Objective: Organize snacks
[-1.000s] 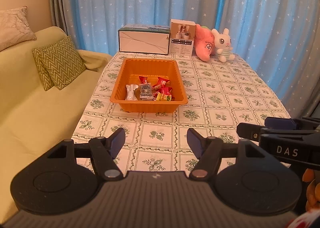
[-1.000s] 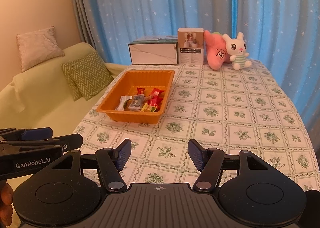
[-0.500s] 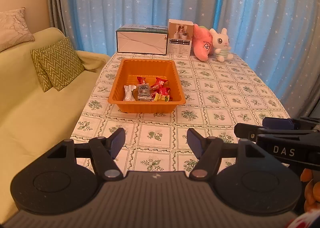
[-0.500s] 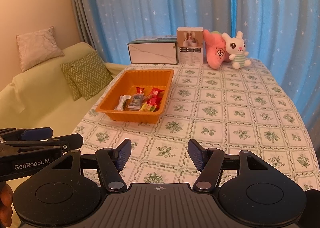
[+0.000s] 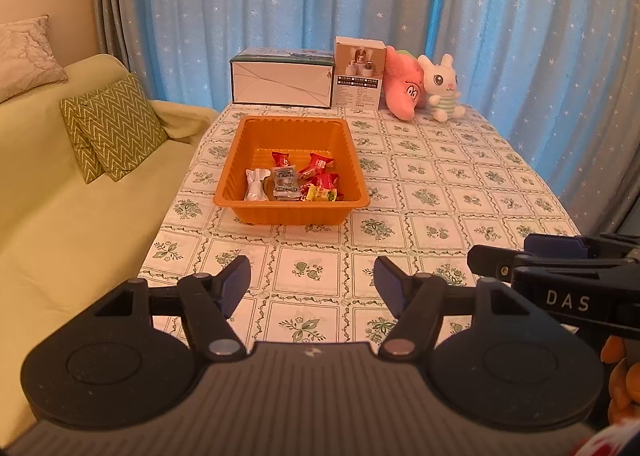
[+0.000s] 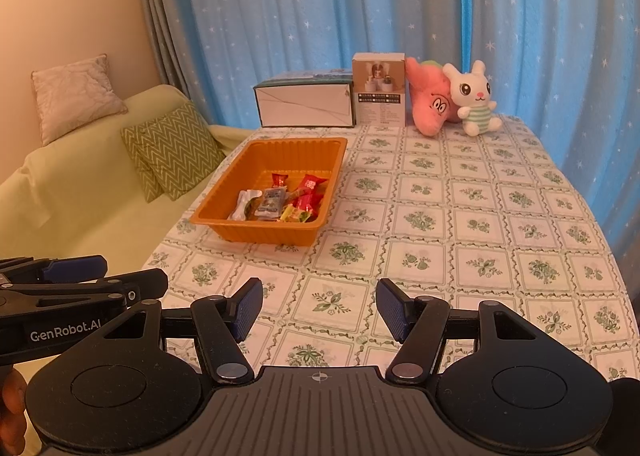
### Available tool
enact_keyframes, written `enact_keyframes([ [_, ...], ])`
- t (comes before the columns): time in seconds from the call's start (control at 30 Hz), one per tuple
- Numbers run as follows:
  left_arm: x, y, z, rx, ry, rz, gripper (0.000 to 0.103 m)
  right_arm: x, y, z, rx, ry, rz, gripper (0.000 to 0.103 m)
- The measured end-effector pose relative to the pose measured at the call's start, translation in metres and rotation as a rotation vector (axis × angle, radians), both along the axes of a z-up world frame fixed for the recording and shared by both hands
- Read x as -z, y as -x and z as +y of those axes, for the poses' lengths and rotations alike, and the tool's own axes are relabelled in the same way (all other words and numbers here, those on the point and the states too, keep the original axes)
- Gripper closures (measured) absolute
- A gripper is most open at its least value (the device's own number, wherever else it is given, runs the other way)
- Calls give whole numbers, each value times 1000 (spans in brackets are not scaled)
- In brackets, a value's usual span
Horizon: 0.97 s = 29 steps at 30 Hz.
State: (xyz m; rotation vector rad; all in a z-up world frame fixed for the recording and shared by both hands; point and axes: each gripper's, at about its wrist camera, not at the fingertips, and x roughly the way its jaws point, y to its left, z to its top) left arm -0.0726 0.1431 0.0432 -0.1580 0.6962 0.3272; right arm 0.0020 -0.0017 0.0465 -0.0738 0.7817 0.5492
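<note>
An orange tray [image 5: 248, 160] [image 6: 240, 172] stands on the left half of the flowered tablecloth. Several wrapped snacks lie in its near end: red packets [image 5: 320, 166] [image 6: 310, 186], a silver bone-shaped pack [image 5: 255, 184] [image 6: 242, 205], a grey packet [image 5: 285, 182] and a yellow-green one [image 5: 320, 194]. My left gripper [image 5: 312, 284] hovers open over the near table edge, nothing between its fingers. My right gripper [image 6: 319, 308] is open and empty too, to the right of the left one. Both are well short of the tray.
At the table's far end stand a white box [image 5: 282, 82], a small carton [image 5: 360, 74], a pink plush [image 5: 404, 84] and a white rabbit plush [image 5: 442, 90]. A yellow-green sofa [image 5: 60, 196] with cushions flanks the left side. Blue starred curtains hang behind.
The views have shifted only slightly; both grippers hold about the same place and opening, and the snacks lie unmoved in the tray.
</note>
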Motion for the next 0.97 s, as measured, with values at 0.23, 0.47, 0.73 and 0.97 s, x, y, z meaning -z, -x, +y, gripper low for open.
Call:
enact_keyframes([
  [0.23, 0, 0, 0, 1, 0, 0, 37, 1, 0, -1, 1, 0, 1, 40],
  [0.47, 0, -1, 0, 2, 1, -1, 37, 1, 0, -1, 1, 0, 1, 40],
  [0.73, 1, -1, 0, 3, 2, 2, 37, 3, 0, -2, 5, -1, 3, 40],
  [0.97, 3, 0, -1, 5, 13, -10, 37, 5, 1, -2, 10, -4, 3, 40],
])
